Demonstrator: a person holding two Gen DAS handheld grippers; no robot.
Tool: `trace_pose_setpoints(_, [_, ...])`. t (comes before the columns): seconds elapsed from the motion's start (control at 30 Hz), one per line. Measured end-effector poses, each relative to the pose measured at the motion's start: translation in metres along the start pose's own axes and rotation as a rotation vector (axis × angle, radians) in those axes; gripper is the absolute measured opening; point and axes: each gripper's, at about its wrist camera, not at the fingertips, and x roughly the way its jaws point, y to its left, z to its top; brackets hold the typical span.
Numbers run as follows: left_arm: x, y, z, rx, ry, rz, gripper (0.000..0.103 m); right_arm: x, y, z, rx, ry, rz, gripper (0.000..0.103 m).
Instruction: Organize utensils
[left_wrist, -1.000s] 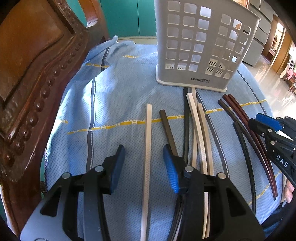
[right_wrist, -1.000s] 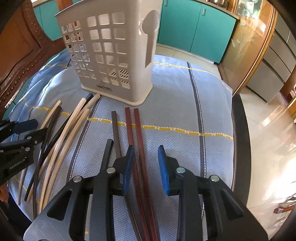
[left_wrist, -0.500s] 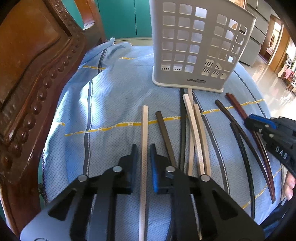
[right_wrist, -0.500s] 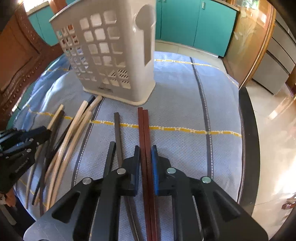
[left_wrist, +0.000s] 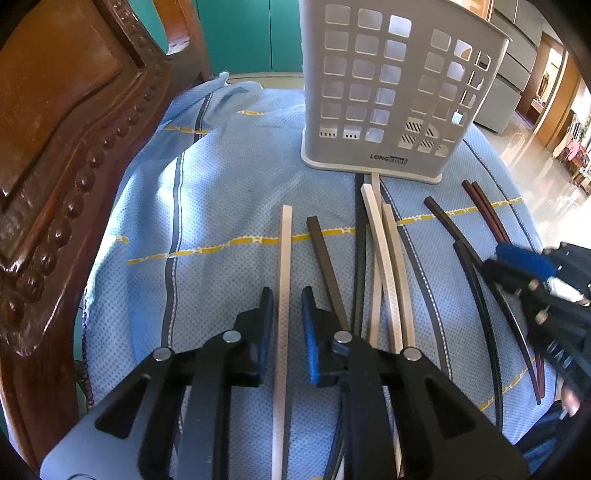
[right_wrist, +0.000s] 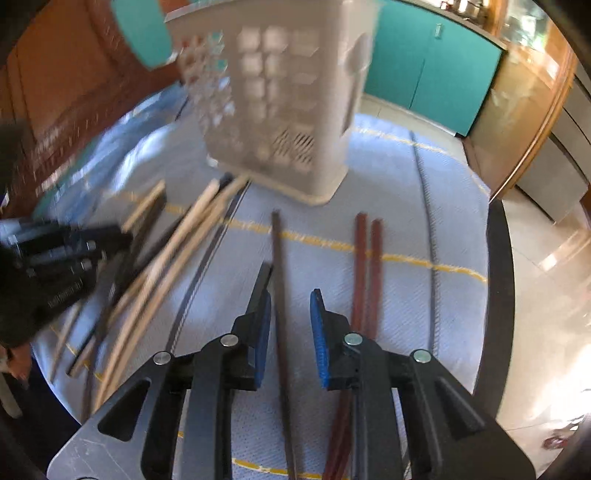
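Left gripper (left_wrist: 287, 309): fingers (left_wrist: 266, 314) straddle a white chopstick (left_wrist: 285, 266) lying on the blue cloth (left_wrist: 207, 206). Jaws have just been opening a little; narrow gaps show on both sides of the stick, so no pinch at present. A black chopstick (left_wrist: 327, 266) lies just outside the right-hand finger; a cream bundle (left_wrist: 386, 254) sits further that way.

Right gripper (right_wrist: 290, 314): fingers (right_wrist: 320, 325) stand around a dark brown chopstick (right_wrist: 277, 280), clear of it on both sides, jaws likewise just eased apart. The red-brown pair (right_wrist: 367, 266) lies outside the right-hand finger. This view is motion-blurred.

Utensil holder (left_wrist: 391, 88) stands ahead of both finger sets, at the far tips of the sticks. It looks empty through the grid, though the inside is only partly visible.

Risks, as judged:
- Neither stick is clamped. Lifting now would leave them on the cloth.
- Thin sticks lie flat on soft fabric, so closing fingers may snag the cloth or roll the stick out.
- The left fingers' closeness to the black stick could drag it along.
- A long stick pinched near one end may swing and knock the holder.
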Motion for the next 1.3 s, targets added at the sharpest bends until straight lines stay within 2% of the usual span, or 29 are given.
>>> trace_pose_setpoints(0.27, [0.001, 0.000, 0.001, -0.001, 0.002, 0.007, 0.027, 0.008, -0.002, 0.004, 0.042, 0.004, 0.007, 0.023])
trace_pose_setpoints(0.5, [0.003, 0.003, 0.002, -0.011, 0.006, -0.002, 0.033, 0.009, -0.004, 0.002, 0.054, 0.001, 0.020, 0.029])
trace_pose_setpoints(0.7, [0.002, 0.001, 0.001, 0.001, 0.005, -0.002, 0.033, 0.009, -0.001, 0.003, 0.042, 0.000, 0.008, 0.029])
trace_pose_setpoints(0.83, [0.002, 0.001, 0.001, 0.003, 0.007, -0.004, 0.033, 0.009, 0.001, 0.002, 0.038, 0.006, -0.009, 0.039])
trace_pose_setpoints(0.9, [0.002, 0.001, 0.001, 0.001, 0.007, -0.009, 0.030, 0.010, 0.000, 0.001, 0.045, 0.005, -0.007, 0.039])
trace_pose_setpoints(0.97, [0.001, -0.001, 0.001, 0.008, 0.008, -0.019, 0.025, 0.009, 0.000, 0.000, 0.043, 0.000, -0.017, 0.036])
trace_pose_setpoints(1.0, [0.001, -0.003, 0.001, 0.015, 0.006, -0.020, 0.021, 0.008, -0.001, 0.000, 0.042, -0.002, -0.013, 0.027])
trace_pose_setpoints(1.03, [0.000, -0.004, 0.001, 0.022, 0.004, -0.023, 0.018, 0.007, -0.002, 0.000, 0.042, -0.002, -0.003, 0.014])
trace_pose_setpoints(1.07, [0.000, -0.005, 0.001, 0.021, 0.003, -0.026, 0.012, 0.007, -0.002, 0.000, 0.045, -0.002, 0.007, 0.009])
trace_pose_setpoints(1.1, [0.000, -0.005, 0.001, 0.021, 0.002, -0.029, 0.007, 0.007, -0.002, 0.000, 0.044, -0.005, 0.007, 0.007])
trace_pose_setpoints(1.2, [-0.003, -0.004, 0.000, 0.000, -0.010, -0.043, 0.007, 0.004, -0.004, -0.001, 0.051, -0.020, 0.000, 0.006])
trace_pose_setpoints(1.3, [-0.022, -0.003, 0.003, 0.000, -0.090, -0.044, 0.007, -0.010, -0.012, 0.000, 0.083, -0.071, -0.008, 0.006])
